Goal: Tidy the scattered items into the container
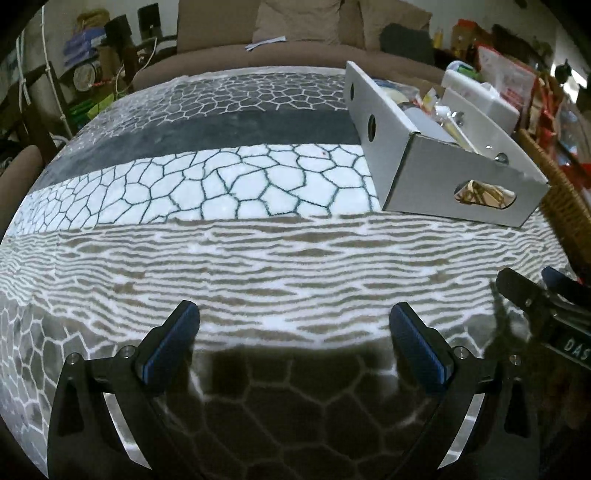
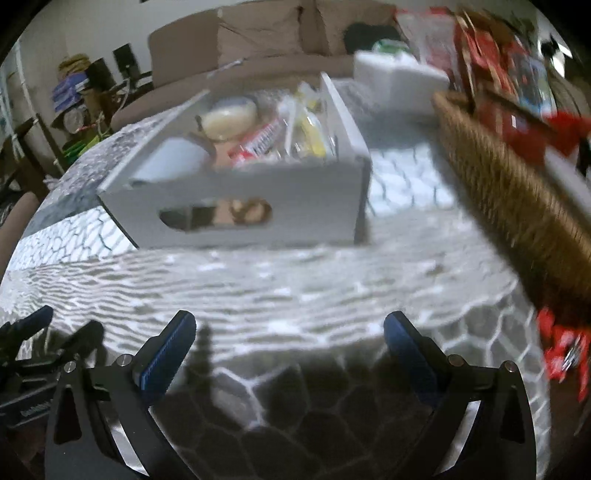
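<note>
A grey cardboard box (image 1: 436, 177) with cut-out handles stands on the patterned cloth at the right in the left wrist view; it holds several packets and a white tub. In the blurred right wrist view the same box (image 2: 295, 206) sits ahead, with a pale round tub (image 2: 229, 116) and a red-and-white packet (image 2: 258, 142) inside. My left gripper (image 1: 294, 332) is open and empty over the cloth. My right gripper (image 2: 289, 336) is open and empty, in front of the box. The right gripper also shows at the right edge of the left wrist view (image 1: 546, 295).
A wicker basket (image 2: 517, 206) with red packages stands right of the box. A red wrapper (image 2: 565, 354) lies at the cloth's right edge. White boxes (image 1: 476, 96) sit behind the container. A brown sofa (image 1: 295, 33) is beyond the table.
</note>
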`<state>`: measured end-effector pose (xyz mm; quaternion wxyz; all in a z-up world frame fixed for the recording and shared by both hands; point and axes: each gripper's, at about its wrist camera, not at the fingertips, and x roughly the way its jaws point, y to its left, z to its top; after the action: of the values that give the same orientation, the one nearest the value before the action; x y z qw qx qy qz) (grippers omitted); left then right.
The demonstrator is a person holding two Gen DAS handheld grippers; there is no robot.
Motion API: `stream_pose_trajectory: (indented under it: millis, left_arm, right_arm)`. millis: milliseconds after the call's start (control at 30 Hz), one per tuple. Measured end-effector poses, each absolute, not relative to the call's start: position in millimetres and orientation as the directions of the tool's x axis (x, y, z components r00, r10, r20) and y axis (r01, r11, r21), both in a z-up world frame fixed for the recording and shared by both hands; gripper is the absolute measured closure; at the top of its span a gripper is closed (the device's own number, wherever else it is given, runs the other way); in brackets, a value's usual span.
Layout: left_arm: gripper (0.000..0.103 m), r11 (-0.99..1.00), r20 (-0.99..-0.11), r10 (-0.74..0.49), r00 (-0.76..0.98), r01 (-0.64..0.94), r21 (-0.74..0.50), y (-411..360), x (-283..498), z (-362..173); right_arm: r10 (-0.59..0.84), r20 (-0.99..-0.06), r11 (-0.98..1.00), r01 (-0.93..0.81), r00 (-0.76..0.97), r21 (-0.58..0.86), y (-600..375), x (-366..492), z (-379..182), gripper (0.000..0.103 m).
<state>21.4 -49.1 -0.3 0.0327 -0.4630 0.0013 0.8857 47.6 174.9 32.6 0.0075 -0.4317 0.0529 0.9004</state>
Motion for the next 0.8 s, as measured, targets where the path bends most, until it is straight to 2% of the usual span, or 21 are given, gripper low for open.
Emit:
stream_pose_trajectory:
  millis: [133,333,800]
  left_arm:
    - [0.000,-0.998,-0.824,0.043,-0.564,-0.061,-0.011,-47,21,-1]
    - [0.000,-0.998,-0.824,0.042,-0.565,-0.061,-0.009,-48,21,-1]
    - [0.000,-0.998,-0.824,0.045,-0.565,-0.062,-0.012,-48,21,-1]
  right_arm:
    - [-0.032,-0.785,-0.995,-0.055,-0.619,0.084,175,45,32,0.000]
    - [0.036,-0.804,-0.999,-0.049,-0.593,-0.009,165,41,27,0.000]
    - [0.036,-0.804,-0.999,-0.050,-0.593,-0.008,168,41,26,0.000]
